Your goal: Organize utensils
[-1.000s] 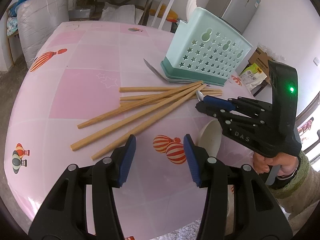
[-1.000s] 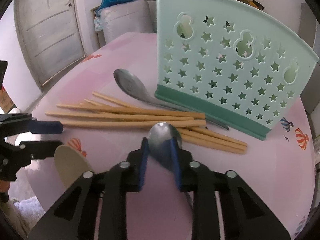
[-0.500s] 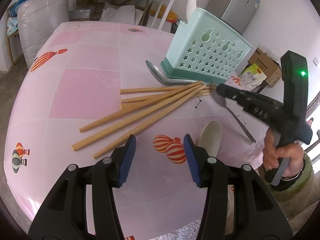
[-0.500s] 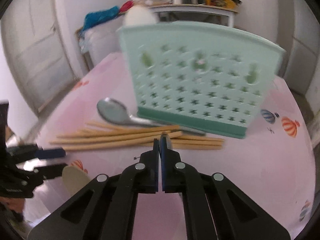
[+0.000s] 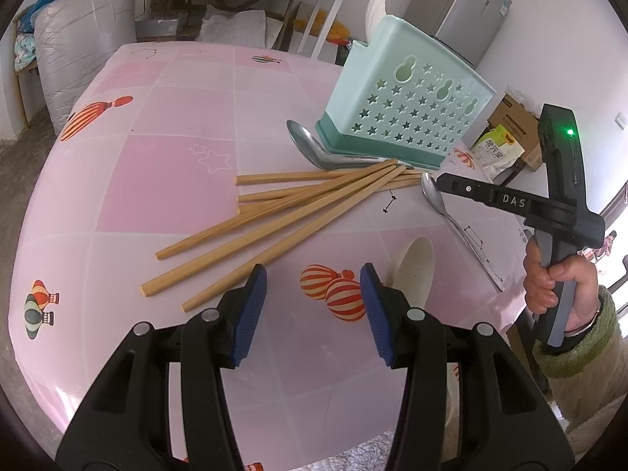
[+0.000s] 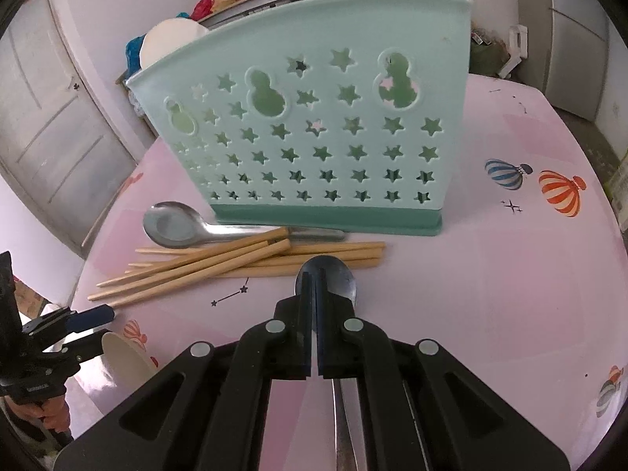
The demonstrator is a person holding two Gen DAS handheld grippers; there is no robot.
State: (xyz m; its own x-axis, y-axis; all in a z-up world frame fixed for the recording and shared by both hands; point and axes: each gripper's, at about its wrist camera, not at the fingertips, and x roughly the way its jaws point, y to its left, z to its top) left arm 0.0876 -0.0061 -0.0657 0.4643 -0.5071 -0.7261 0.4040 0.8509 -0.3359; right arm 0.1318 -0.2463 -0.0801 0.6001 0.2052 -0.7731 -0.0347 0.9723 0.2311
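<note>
Now clamped shut on the metal spoon (image 6: 340, 280) near its bowl, handle trailing back underneath: right gripper (image 6: 314, 286), held low over the pink tablecloth (image 6: 510, 274), just short of the chopsticks (image 6: 235, 263). Best to lift clear, tip the handle down and lower it into the mint star-cut utensil holder (image 6: 333, 125). Idle and spread wide, holding nothing: left gripper (image 5: 314, 314), near the pale spoon (image 5: 416, 271). Awaiting sorting too, against the holder's base: a second steel spoon (image 6: 172, 227).

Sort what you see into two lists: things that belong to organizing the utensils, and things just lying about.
Job: holder, chopsticks, big spoon, held spoon, white spoon, right hand-held gripper.

Lying about: fridge, cardboard box, packet, door.
</note>
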